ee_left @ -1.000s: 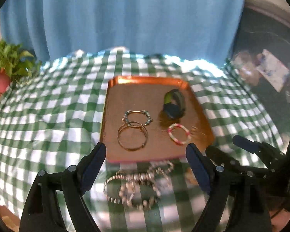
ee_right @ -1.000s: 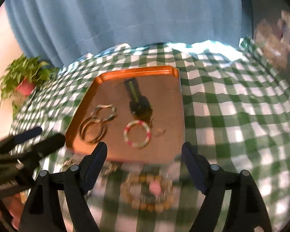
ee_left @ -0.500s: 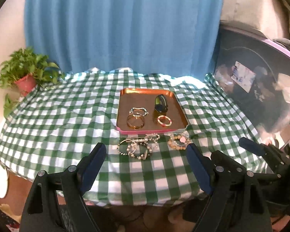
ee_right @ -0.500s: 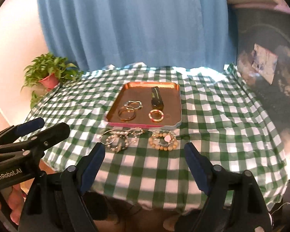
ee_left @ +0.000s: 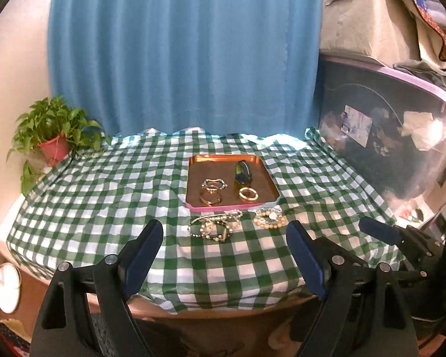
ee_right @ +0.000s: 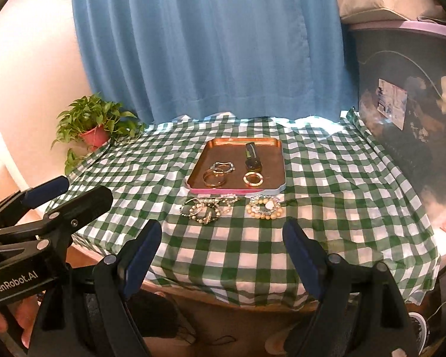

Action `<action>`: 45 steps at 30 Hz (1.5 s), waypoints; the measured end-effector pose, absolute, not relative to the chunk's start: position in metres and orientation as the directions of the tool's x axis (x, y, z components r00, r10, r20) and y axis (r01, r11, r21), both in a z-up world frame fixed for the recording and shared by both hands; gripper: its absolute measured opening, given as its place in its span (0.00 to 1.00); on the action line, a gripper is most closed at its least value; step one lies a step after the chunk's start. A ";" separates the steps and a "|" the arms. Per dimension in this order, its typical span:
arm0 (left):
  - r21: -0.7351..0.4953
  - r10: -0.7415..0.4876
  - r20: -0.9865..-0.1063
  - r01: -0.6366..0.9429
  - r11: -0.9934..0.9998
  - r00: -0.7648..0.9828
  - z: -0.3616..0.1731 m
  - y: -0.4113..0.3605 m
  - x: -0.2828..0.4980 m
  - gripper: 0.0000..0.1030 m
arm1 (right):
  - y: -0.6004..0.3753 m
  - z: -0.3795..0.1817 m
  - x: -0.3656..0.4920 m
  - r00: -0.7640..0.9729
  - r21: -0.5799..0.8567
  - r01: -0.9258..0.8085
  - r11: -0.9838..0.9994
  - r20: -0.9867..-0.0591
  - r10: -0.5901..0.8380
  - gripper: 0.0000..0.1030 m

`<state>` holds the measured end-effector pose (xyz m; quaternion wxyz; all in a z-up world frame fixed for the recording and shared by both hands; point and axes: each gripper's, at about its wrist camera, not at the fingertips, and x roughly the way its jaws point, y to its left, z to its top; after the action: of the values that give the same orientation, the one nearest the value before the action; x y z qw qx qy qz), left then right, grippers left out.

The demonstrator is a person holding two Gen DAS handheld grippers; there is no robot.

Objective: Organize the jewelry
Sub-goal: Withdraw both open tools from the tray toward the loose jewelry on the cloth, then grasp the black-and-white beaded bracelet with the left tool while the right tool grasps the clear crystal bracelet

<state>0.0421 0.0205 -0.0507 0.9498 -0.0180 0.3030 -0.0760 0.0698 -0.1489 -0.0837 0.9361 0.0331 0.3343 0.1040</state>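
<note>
Both tools hang back off the near edge of the table (ee_left: 74,196), pointing down toward it; the left tool (ee_left: 224,251) fills the bottom of its own view with jaws wide and nothing between them; the right tool (ee_right: 221,248) stands just as wide and just as empty, and pokes into the lower right of the left view as well.

The copper tray (ee_left: 267,175) sits centre frame on the green checked cloth (ee_left: 119,184); on it, a pair of gold bangles (ee_left: 210,197) lower left, a small wavy bracelet (ee_left: 214,183) just above them, a pale beaded ring-shaped bangle (ee_left: 248,194) lower right, and a dark watch-like band (ee_left: 243,173) standing on edge behind that.

Still loose on the cloth, just beside the tray's near rim: a tangle of beaded bracelets (ee_left: 212,228) to the left, and a cream bead bracelet (ee_left: 268,217) with a pale charm to the right; those look like the pieces left to sort.

Handling, as a judgement: all of this is light; the bangles are stiff hoops, slippery on metal, best pinched across one side of the rim; the beaded strands are limp and will sag and swing, so take the cream one across its beads at the near arc; the tangle may lift as one clump, so pinch a single outer loop and watch for snags.
</note>
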 end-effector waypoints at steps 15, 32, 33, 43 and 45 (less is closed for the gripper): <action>-0.070 -0.153 -0.644 0.142 0.987 0.750 -0.101 0.016 0.087 0.82 | -0.145 -0.123 0.093 0.739 0.097 -0.188 0.977 -0.641 0.206 0.77; -0.014 -0.068 -0.694 0.080 0.997 0.717 -0.171 0.019 0.141 0.82 | -0.187 -0.191 0.147 0.693 0.199 -0.177 0.964 -0.670 0.266 0.75; -0.018 -0.070 -0.698 0.081 0.997 0.713 -0.176 0.021 0.147 0.82 | -0.190 -0.195 0.151 0.688 0.204 -0.178 0.963 -0.674 0.270 0.73; -0.036 -0.132 -0.712 0.152 0.988 0.689 -0.218 0.025 0.197 0.74 | -0.217 -0.235 0.205 0.648 0.226 -0.135 0.965 -0.716 0.258 0.69; -0.021 -0.138 -0.718 0.177 0.984 0.682 -0.226 0.025 0.210 0.68 | -0.218 -0.239 0.214 0.641 0.226 -0.137 0.964 -0.722 0.261 0.68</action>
<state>0.2104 0.0246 -0.2258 0.9168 0.0252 0.3892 -0.0860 0.2142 -0.2177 -0.2393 0.9026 0.0755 0.4092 0.1101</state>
